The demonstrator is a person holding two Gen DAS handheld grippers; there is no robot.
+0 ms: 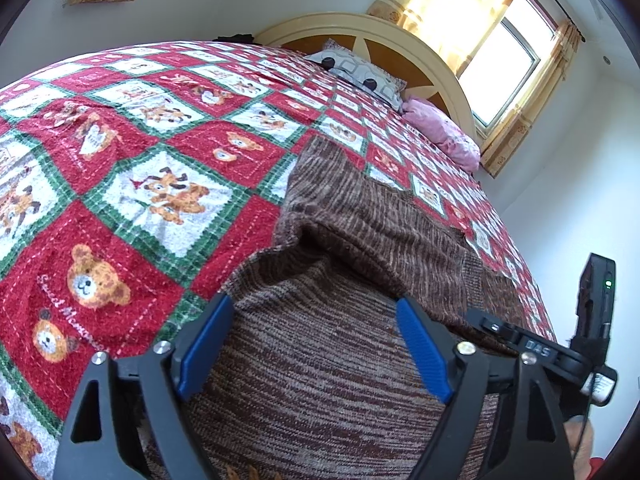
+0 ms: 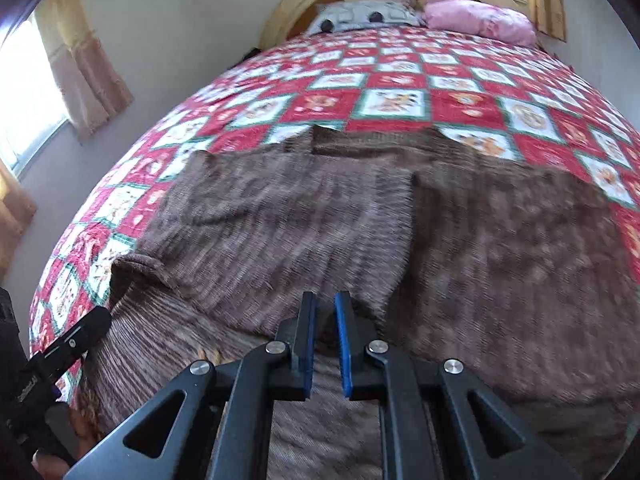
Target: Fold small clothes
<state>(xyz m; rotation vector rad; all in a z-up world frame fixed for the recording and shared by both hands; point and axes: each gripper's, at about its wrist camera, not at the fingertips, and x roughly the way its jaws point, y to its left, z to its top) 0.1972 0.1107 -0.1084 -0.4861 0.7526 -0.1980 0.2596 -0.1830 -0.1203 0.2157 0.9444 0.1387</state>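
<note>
We see a brown knitted sweater [image 1: 360, 220] [image 2: 304, 208] lying spread on the bed, over a red, white and green patchwork bedspread [image 1: 120, 184] [image 2: 400, 80] printed with teddy bears. The knit covers the near part of the bed in both wrist views. In the left wrist view one part of it is raised into a fold with a dark hollow beneath, and a flatter part runs on toward the headboard. In the right wrist view a layer of the knit lies over another, its edge running down the middle of the garment, and a curled hem lifts at the near left side.

Our left hand-held gripper [image 1: 316, 316] stands with its blue pads [image 1: 208, 348] wide apart above the knit, the fabric showing between them; nothing is caught in them. Our right hand-held gripper [image 2: 325, 312] has its blue-lined fingers [image 2: 343, 344] drawn nearly together, with only a narrow gap left. They sit low over the sweater, and we cannot tell whether any fabric is pinched between them. Each gripper shows at the edge of the other's view.

Beyond the sweater, a grey patterned pillow [image 1: 360, 70] [image 2: 360, 14] and a pink pillow [image 1: 444, 130] [image 2: 480, 20] lie side by side against the rounded cream headboard [image 1: 360, 26] [image 2: 288, 12]. A window with yellow curtains [image 1: 472, 4] stands behind the headboard.
</note>
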